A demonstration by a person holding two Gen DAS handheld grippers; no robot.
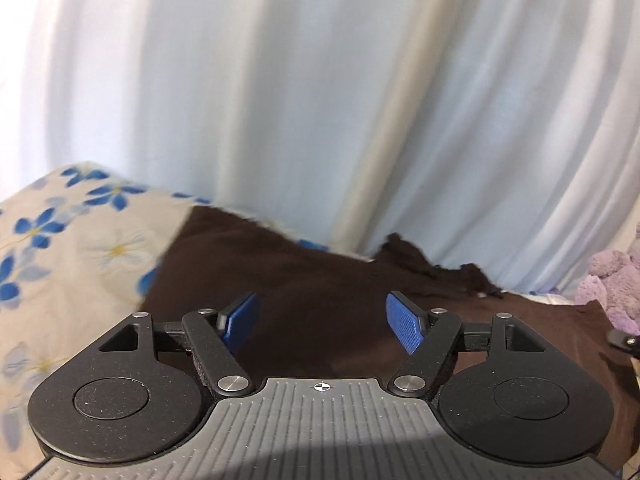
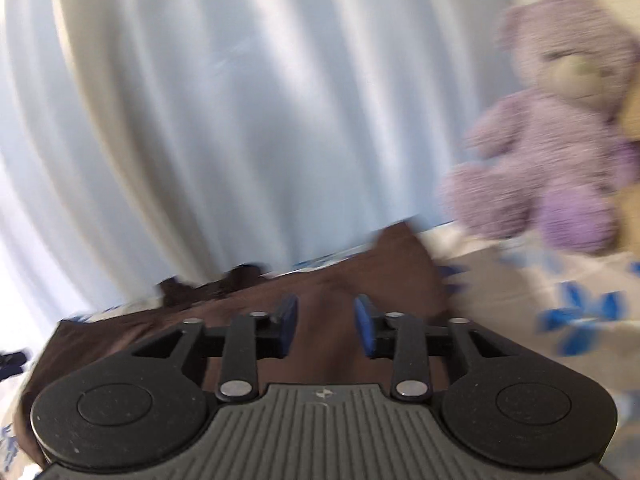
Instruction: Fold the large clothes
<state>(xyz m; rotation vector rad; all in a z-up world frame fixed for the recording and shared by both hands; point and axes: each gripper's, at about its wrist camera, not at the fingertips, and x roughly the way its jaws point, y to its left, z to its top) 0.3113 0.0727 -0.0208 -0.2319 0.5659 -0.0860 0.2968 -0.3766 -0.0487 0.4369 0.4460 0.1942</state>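
A large dark brown garment (image 1: 320, 292) lies spread on a bed with a cream sheet printed with blue flowers (image 1: 60, 248). My left gripper (image 1: 322, 322) is open and empty, low over the garment's middle. In the right wrist view the same brown garment (image 2: 328, 280) lies under my right gripper (image 2: 326, 326), which is open with a narrower gap and holds nothing. The garment's far edge is bunched near the curtain (image 1: 420, 256). The right wrist view is blurred.
A pale blue-white curtain (image 1: 320, 100) hangs close behind the bed. A purple teddy bear (image 2: 560, 128) sits on the floral sheet (image 2: 560, 308) at the right; it also shows in the left wrist view (image 1: 616, 284). The other gripper's dark tip (image 1: 622, 340) shows at the right edge.
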